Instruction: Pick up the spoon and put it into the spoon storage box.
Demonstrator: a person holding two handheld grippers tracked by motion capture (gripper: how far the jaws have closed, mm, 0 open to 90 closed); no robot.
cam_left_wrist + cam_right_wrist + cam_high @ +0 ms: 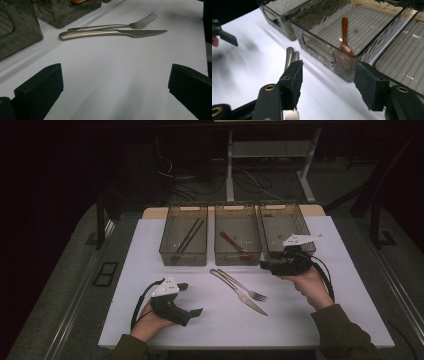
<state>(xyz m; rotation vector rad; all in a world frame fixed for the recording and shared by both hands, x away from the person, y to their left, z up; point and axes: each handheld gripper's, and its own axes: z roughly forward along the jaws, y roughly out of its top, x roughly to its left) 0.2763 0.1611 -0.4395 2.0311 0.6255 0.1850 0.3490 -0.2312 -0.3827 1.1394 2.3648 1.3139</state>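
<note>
Sorting cutlery: right gripper hovering with jaws apart, nothing between them, nearing fork and knife. Left gripper resting agape, unloaded. Next move likely needing descent astride one handle, then closing.

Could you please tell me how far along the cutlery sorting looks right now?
Done: chopsticks lie in the left bin, a red spoon in the middle bin. In hand: nothing; the right hand-held gripper hangs open by the bins, the left hand-held gripper open too. Left: fork and knife on the table.
</note>
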